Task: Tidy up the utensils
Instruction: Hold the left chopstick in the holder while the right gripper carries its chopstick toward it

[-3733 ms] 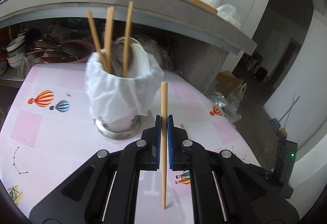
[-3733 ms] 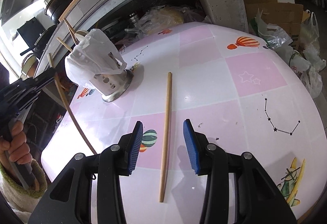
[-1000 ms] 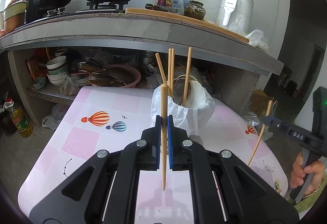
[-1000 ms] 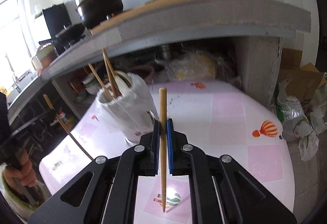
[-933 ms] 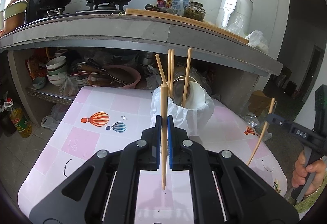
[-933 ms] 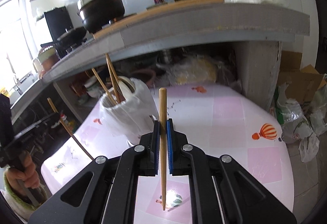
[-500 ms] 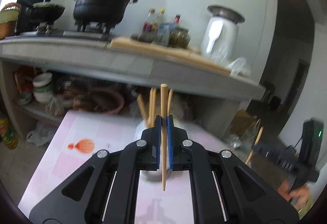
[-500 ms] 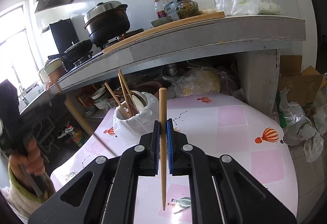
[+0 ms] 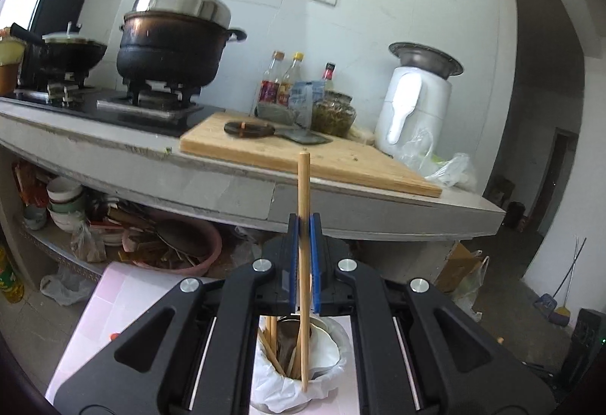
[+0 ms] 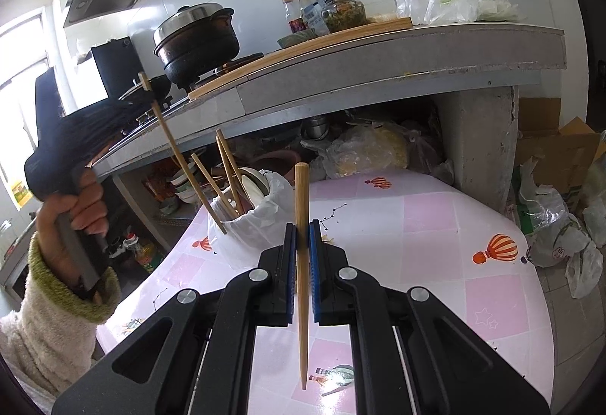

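Note:
In the left wrist view my left gripper (image 9: 303, 225) is shut on a wooden chopstick (image 9: 303, 187) that stands upright. Its lower tip hangs over the near rim of the metal holder (image 9: 322, 350), which is lined with a white bag and has several chopsticks in it. The right wrist view shows my right gripper (image 10: 302, 229) shut on a second chopstick (image 10: 302, 195), above the pink table (image 10: 435, 225) and right of the holder (image 10: 246, 225). There the left gripper (image 10: 144, 89) is at the upper left, its chopstick (image 10: 178, 153) slanting down to the holder's bag.
A concrete counter (image 9: 227, 184) behind the table carries a black pot (image 9: 170, 47), a cutting board (image 9: 303, 157), bottles and a white appliance (image 9: 416, 104). Bowls and a pink basin (image 9: 178, 244) fill the shelf under it. A cardboard box (image 10: 556, 150) and plastic bags lie on the floor right.
The left gripper has risen and come forward over the holder, which now lies beneath its jaws. The right gripper has tilted up slightly; both keep their chopsticks.

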